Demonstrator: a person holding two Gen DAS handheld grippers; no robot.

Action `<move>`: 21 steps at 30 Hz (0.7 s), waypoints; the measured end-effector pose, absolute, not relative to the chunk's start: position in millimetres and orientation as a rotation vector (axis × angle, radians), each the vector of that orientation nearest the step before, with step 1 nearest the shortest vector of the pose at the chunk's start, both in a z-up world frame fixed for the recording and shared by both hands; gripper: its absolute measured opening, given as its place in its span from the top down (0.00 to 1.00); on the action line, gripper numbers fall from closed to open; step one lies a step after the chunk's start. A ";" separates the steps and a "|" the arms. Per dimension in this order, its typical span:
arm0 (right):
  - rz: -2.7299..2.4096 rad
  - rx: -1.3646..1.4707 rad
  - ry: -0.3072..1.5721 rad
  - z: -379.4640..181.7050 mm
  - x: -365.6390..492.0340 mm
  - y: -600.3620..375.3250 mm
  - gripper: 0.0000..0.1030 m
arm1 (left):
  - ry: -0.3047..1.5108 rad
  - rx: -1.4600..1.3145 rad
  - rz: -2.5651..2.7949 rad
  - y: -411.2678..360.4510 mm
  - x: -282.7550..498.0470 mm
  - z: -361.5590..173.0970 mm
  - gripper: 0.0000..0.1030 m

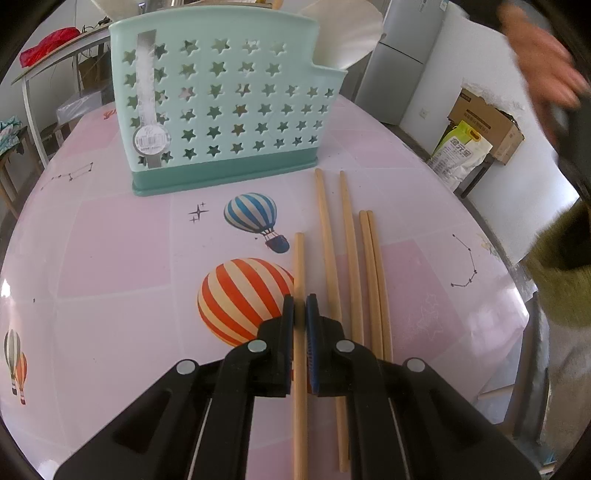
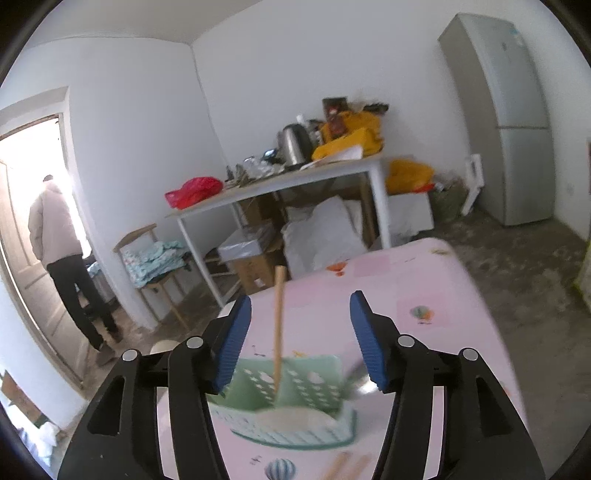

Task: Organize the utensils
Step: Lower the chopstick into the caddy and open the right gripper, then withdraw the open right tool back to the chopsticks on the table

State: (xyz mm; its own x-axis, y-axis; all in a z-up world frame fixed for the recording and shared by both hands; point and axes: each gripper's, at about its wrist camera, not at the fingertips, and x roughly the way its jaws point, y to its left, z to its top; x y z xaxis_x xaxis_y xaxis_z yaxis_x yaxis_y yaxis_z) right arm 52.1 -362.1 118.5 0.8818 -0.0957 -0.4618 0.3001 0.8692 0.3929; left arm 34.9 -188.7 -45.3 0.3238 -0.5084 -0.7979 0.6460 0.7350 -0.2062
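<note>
A mint-green utensil holder (image 1: 221, 110) with star-shaped holes stands at the far side of the pink table (image 1: 110, 240). Several wooden chopsticks (image 1: 351, 251) lie side by side in front of it. My left gripper (image 1: 300, 314) is shut on the leftmost chopstick (image 1: 299, 266), which lies flat on the cloth. In the right wrist view, my right gripper (image 2: 301, 332) hangs open above the holder (image 2: 306, 373). One chopstick (image 2: 277, 325) stands upright in the holder, between the blue pads (image 2: 236, 339) but apart from them. A blurred hand (image 1: 543, 66) shows at the top right.
A white plate (image 1: 347, 33) sits in the holder's far end. Beyond the table are a cluttered white table (image 2: 280, 181), a chair (image 2: 147, 254), a fridge (image 2: 513, 122) and a cardboard box (image 1: 484, 122). A person (image 2: 59, 236) stands in the doorway.
</note>
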 end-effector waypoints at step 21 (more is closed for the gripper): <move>-0.269 0.767 0.865 -22.8 -36.1 -327.2 0.48 | 1.033 0.167 -0.753 -180.8 54.8 -40.0 0.91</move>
State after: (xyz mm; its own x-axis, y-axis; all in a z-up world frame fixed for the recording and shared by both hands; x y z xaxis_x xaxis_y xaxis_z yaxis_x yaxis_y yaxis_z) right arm -36.1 -327.2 -22.8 0.6354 0.0843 -0.7676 0.5052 0.7064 0.4958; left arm 54.8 -180.8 -40.0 0.2904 -0.4860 -0.8243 0.6361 0.7416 -0.2132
